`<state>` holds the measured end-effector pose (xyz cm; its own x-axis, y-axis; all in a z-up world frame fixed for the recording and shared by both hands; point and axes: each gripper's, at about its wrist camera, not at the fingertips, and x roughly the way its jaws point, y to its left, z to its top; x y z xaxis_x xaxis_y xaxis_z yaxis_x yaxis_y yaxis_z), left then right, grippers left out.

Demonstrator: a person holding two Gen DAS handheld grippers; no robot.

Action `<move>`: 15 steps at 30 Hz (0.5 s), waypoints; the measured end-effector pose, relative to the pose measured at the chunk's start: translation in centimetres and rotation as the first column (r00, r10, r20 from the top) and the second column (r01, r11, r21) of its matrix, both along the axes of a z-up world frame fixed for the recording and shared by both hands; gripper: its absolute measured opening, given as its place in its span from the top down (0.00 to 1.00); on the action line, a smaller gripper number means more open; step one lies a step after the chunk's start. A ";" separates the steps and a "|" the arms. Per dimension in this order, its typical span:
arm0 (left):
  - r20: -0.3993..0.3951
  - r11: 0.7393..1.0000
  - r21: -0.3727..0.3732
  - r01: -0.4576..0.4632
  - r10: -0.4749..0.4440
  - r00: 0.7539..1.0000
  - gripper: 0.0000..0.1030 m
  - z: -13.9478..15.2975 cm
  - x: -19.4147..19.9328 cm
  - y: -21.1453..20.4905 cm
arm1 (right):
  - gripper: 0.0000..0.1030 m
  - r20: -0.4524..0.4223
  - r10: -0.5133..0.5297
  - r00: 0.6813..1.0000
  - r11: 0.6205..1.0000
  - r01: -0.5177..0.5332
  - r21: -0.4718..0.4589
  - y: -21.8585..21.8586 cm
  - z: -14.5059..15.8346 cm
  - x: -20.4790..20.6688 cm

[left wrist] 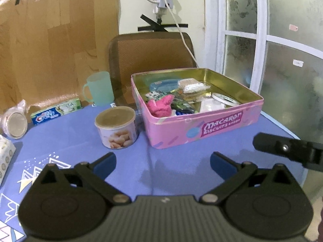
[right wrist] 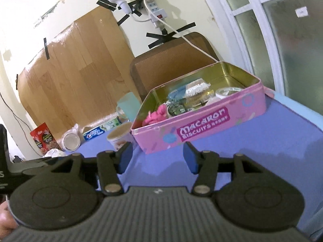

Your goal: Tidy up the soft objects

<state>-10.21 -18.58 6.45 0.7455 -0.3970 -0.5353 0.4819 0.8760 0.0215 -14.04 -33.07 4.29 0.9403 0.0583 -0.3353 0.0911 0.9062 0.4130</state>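
Observation:
A pink Macaron biscuit tin (left wrist: 201,129) stands open on the blue tablecloth; it also shows in the right wrist view (right wrist: 201,129). Inside lie a pink fluffy cloth (left wrist: 160,105) (right wrist: 156,116), a sponge-like white and tan pad (left wrist: 191,85) (right wrist: 196,87), a blue lid, wrappers and a tape roll (left wrist: 224,98). My left gripper (left wrist: 163,164) is open and empty, hovering above the cloth in front of the tin. My right gripper (right wrist: 157,158) is open and empty, also just in front of the tin. A black part of the right gripper (left wrist: 286,149) shows at the right of the left view.
A round snack tin (left wrist: 117,128) stands left of the pink tin. Behind it are a green mug (left wrist: 100,88), a toothpaste box (left wrist: 56,112), a lying jar (left wrist: 15,123) and a tissue pack (left wrist: 5,155). A brown chair back (left wrist: 151,54) rises behind the table.

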 end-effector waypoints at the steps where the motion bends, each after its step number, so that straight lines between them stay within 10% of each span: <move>1: 0.012 1.000 -0.003 -0.007 0.007 1.000 0.00 0.0 -0.2 0.0 | 0.44 0.001 0.001 1.000 1.000 -0.001 0.002 0.0 0.0 -0.1; 15: -0.040 0.998 0.061 -0.004 0.006 0.999 0.00 -1.1 -0.6 -1.0 | 0.40 0.014 0.019 1.000 1.000 -0.019 0.024 0.1 -0.5 -0.8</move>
<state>-10.85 -19.53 5.39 0.7248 -0.3591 -0.5880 0.4791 0.8760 0.0556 -14.84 -32.96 3.78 0.9435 0.0841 -0.3205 0.0681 0.8973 0.4361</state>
